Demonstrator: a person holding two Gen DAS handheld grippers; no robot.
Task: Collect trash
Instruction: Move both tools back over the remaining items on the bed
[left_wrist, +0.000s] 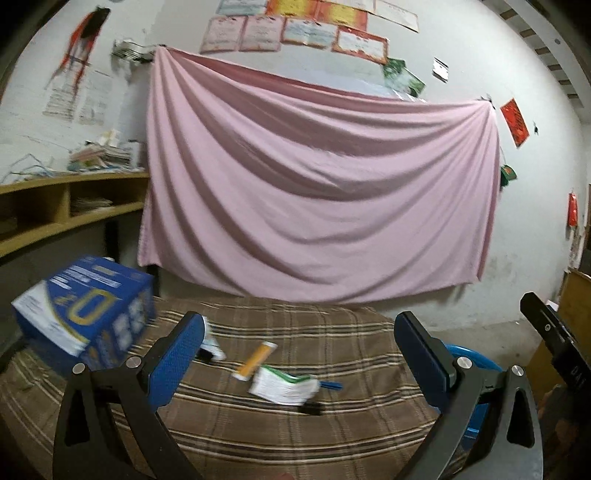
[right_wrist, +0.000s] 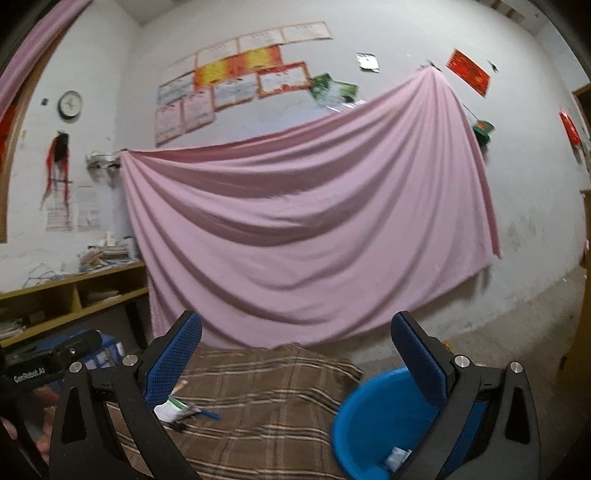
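Trash on the plaid-covered table (left_wrist: 332, 435), an orange tube (left_wrist: 255, 360) beside a white-and-green packet (left_wrist: 280, 384), lies ahead of both wide-open, empty claws (left_wrist: 299, 354) (right_wrist: 295, 354); one should descend squarely over a single piece, then carry it to the blue bin (right_wrist: 376, 417).

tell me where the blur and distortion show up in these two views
Left wrist: blue box and white packet smeared by motion, pink sheet sharper. Right wrist: blue bin soft-edged. Both: fisheye bends the walls, dark corners.

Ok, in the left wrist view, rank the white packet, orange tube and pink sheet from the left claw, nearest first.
1. White packet, on the plaid blanket just ahead of the open left claw.
2. Orange tube, slightly farther, to its left.
3. Pink sheet, hanging on the far wall.
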